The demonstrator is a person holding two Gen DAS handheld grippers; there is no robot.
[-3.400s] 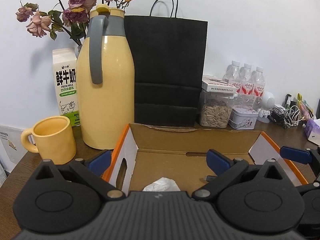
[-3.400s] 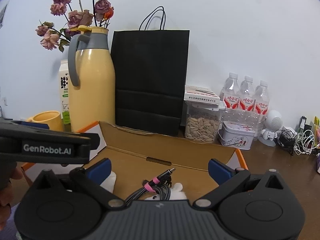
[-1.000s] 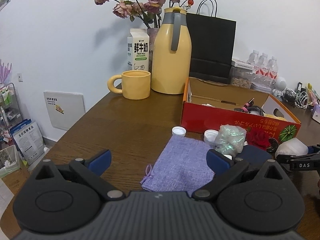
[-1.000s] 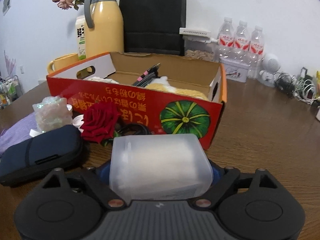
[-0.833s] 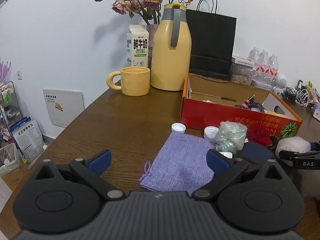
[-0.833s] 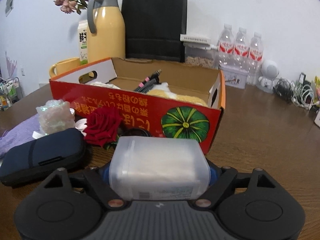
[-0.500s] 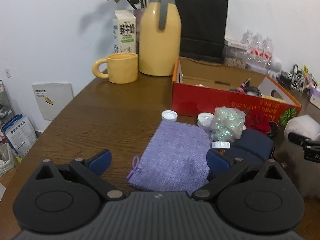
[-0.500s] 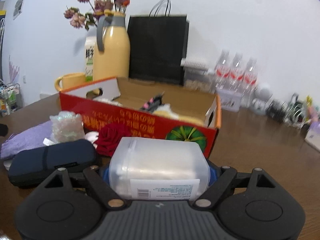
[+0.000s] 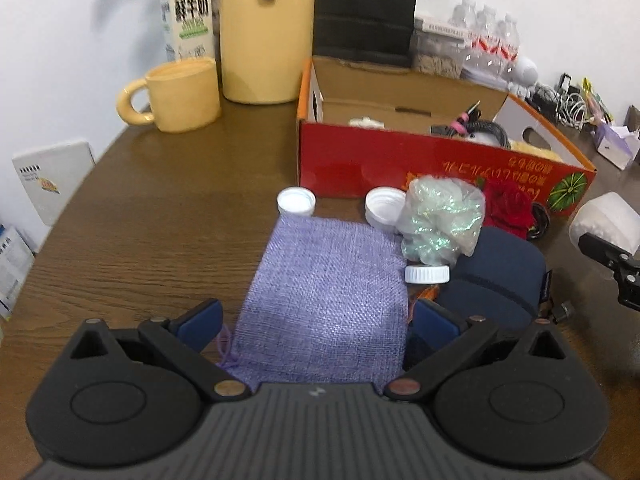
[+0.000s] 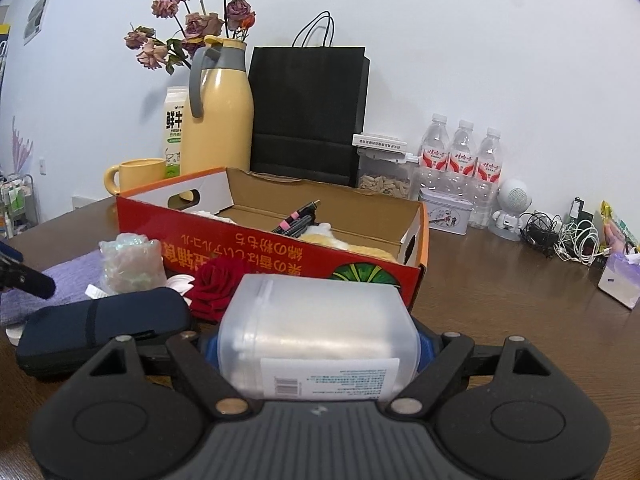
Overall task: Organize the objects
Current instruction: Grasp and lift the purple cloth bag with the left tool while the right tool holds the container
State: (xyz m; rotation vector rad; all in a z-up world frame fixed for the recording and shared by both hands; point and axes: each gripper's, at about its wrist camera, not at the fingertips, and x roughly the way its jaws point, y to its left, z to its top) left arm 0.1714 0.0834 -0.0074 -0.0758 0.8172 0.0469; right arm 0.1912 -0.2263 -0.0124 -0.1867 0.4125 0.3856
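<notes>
Brown wooden table (image 9: pixel 140 220), right tool (image 10: pixel 318 350) clamping frosted translucent container (image 10: pixel 316 336), barcode label, left tool (image 9: pixel 316 320) spread, holding nothing

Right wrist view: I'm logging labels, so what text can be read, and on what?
"FRESH MILK", under large Chinese characters: milk carton.
Upside-down Japanese lettering: red box.
Barcode label on the translucent container in the right tongs: too small.
Water bottles: too small.

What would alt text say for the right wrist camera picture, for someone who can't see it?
The right gripper is clamped on a frosted plastic container, held above a wooden table. Ahead sits an open red cardboard box already holding cables, with a red rose and dark zip case lying before it.
</notes>
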